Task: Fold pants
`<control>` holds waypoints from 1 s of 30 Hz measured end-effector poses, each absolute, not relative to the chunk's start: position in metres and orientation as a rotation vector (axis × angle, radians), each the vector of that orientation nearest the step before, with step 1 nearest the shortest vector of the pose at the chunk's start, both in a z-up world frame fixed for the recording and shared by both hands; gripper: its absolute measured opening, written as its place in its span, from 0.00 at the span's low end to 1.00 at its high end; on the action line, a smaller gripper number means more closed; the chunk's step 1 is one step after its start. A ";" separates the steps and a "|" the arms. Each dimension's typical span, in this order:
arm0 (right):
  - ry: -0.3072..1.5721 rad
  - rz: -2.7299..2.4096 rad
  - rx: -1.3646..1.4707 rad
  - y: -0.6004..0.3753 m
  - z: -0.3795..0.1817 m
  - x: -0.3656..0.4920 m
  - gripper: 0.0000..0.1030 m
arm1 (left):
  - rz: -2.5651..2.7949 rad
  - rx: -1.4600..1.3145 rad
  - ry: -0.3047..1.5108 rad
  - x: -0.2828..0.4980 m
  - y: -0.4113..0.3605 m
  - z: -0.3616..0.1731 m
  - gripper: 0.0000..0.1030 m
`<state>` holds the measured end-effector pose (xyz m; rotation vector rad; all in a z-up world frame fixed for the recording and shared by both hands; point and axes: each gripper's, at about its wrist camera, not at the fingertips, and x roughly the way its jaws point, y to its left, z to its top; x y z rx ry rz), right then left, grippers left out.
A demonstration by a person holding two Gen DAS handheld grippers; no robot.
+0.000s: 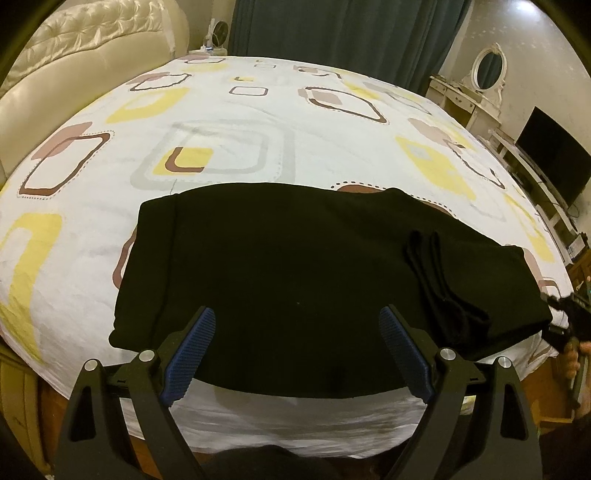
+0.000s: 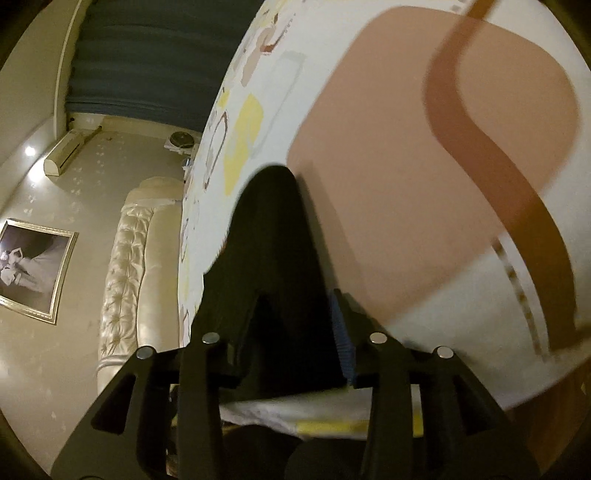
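Black pants (image 1: 295, 266) lie folded in a wide block near the front edge of the bed, with a bunched strip of fabric (image 1: 443, 280) on their right part. My left gripper (image 1: 297, 325) is open and empty, its blue pads just above the pants' near edge. My right gripper (image 2: 295, 325) is shut on the pants' right end (image 2: 266, 236), low against the sheet; it shows at the far right of the left wrist view (image 1: 569, 321).
The bed has a white sheet (image 1: 229, 122) with yellow and brown squares. A cream padded headboard (image 1: 74, 62) stands at the left. A dressing table (image 1: 472, 96) and TV (image 1: 554, 158) stand to the right, and a dark curtain (image 1: 332, 29) hangs behind.
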<state>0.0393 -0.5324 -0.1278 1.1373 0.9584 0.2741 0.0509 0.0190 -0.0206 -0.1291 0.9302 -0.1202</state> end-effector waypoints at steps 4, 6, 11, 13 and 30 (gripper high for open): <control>0.981 0.226 1.058 -0.525 -0.132 0.034 0.28 | -0.121 -0.120 0.917 0.049 0.018 -0.019 0.87; 0.989 0.191 0.962 -0.516 -0.128 0.036 0.24 | -0.123 -0.120 0.918 0.050 0.018 -0.019 0.87; 0.984 0.170 0.963 -0.516 -0.119 0.032 0.27 | -0.122 -0.111 0.918 0.049 0.017 -0.019 0.87; 0.954 0.100 0.929 -0.520 -0.102 0.027 0.29 | -0.117 -0.111 0.913 0.049 0.019 -0.018 0.87; 0.983 0.597 0.921 -0.305 -0.081 0.067 0.29 | -0.096 -0.134 0.907 0.051 0.030 -0.016 0.87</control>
